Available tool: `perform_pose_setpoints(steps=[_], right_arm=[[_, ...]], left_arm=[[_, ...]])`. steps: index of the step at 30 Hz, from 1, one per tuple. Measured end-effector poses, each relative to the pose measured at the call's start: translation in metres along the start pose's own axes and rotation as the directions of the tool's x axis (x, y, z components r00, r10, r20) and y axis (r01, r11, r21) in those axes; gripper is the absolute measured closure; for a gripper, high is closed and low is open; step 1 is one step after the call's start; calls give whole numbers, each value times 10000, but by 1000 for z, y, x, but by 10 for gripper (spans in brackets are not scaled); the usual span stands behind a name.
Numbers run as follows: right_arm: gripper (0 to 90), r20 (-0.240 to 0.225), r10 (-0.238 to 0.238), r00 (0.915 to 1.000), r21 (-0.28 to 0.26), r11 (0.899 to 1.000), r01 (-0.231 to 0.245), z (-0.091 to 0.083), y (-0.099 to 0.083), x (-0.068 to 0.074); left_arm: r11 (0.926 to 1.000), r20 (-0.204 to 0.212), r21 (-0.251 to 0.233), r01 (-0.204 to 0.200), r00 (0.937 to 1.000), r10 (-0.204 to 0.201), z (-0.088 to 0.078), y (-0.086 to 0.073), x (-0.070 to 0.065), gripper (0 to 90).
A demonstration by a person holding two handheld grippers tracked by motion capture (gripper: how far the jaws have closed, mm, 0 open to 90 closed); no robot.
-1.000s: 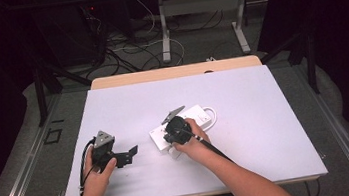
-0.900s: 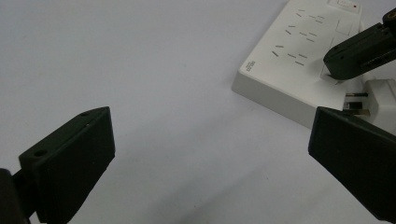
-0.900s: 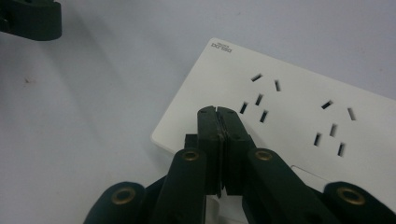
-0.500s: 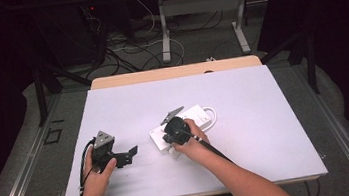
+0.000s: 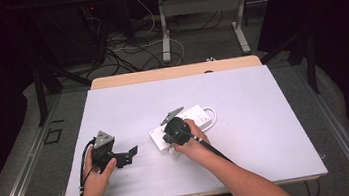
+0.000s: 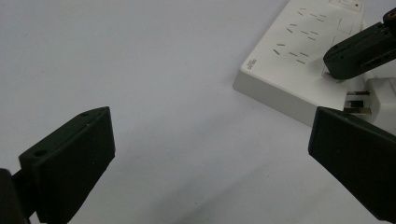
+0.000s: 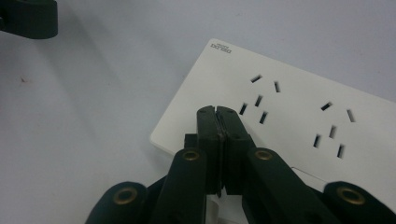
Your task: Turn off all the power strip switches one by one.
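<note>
The power strip (image 5: 182, 125), one white block, is lying flat on the table (image 5: 265, 117) just right of centre, its long axis running from the near left up to the far right, with its cable looping off the far right end. In the right gripper view two groups of sockets are showing on its top face (image 7: 299, 112). One white plug (image 6: 378, 93) is lying against the strip's near end, its metal prongs pointing toward the strip's side. Two grippers are resting on the table: the right gripper (image 7: 218, 112) is pressing its jaws fully together with nothing visible between them, tips over the strip's near end; the left gripper (image 6: 205, 154) is holding its jaws spread wide over bare tabletop, well left of the strip. The surface is a pale lavender sheet; beyond it, dark curtains, grey floor, cables and a desk frame are showing.
</note>
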State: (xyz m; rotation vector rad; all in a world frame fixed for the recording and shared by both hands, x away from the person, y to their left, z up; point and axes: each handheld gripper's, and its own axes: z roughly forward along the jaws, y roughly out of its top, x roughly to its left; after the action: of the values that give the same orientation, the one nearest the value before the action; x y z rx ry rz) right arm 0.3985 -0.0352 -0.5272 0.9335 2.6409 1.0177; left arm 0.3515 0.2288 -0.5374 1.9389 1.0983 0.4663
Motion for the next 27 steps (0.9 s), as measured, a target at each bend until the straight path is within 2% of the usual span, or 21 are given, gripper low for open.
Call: perform_pose_setpoints(steps=[3,6,7,10,12,13,14,16,19,20,21,22,23,25,26,27], right_arm=[[900,-115,156,9998,-17,9999,-156,2,-3,0],[900,-105,-65,9999,-211,9998,63,3,-4,-2],[900,-123,59,9999,-183,9998,-62,2,-4,-1],[893,-58,27,10000,-162,9999,-28,1,-5,0],[883,15,18,10000,-287,9996,-17,-1,-6,-1],[882,14,61,10000,-363,9993,-60,-3,-8,-2],[880,-16,-144,9999,-526,9985,143,-5,-9,-4],[867,-41,51,10000,-710,9975,-54,-11,-12,-6],[830,-89,206,9997,-895,9958,-213,-20,-18,-10],[825,-65,341,9994,-1172,9925,-346,-21,-21,-11],[811,-63,361,9993,-1002,9943,-366,-25,-23,-12],[791,-52,425,9991,-1050,9935,-428,-28,-26,-13],[760,27,402,9992,-1282,9910,-395,-29,-28,-13],[744,140,304,9994,-1208,9923,-284,-34,-33,-13],[727,149,298,9994,-1333,9907,-276,-35,-35,-13],[703,117,266,9996,-1204,9924,-250,-38,-37,-13]], left_arm=[[10000,2,0,5,10000,-5,0,0,0,4],[10000,12,-31,-4,10000,5,0,0,0,4],[10000,2,-34,-24,10000,24,-1,0,0,4],[10000,39,21,21,10000,-21,-2,0,1,4],[10000,0,-62,37,10000,-37,-2,-1,2,4],[9999,45,88,83,10000,-83,-3,0,2,4],[9999,44,70,89,10000,-89,-2,0,2,4],[10000,38,13,7,10000,-7,-2,0,2,4],[10000,34,57,5,10000,-5,-2,0,1,4],[10000,22,20,-37,10000,37,-2,0,1,4],[10000,36,49,-7,10000,7,-2,0,1,4],[10000,-20,-34,38,10000,-38,-1,0,0,4],[10000,-19,-30,33,10000,-33,0,0,0,4],[10000,-10,-37,11,10000,-11,0,0,-1,4],[10000,-3,-41,-13,10000,13,0,0,-1,4],[10000,-1,-36,-8,10000,8,0,0,-1,4]])
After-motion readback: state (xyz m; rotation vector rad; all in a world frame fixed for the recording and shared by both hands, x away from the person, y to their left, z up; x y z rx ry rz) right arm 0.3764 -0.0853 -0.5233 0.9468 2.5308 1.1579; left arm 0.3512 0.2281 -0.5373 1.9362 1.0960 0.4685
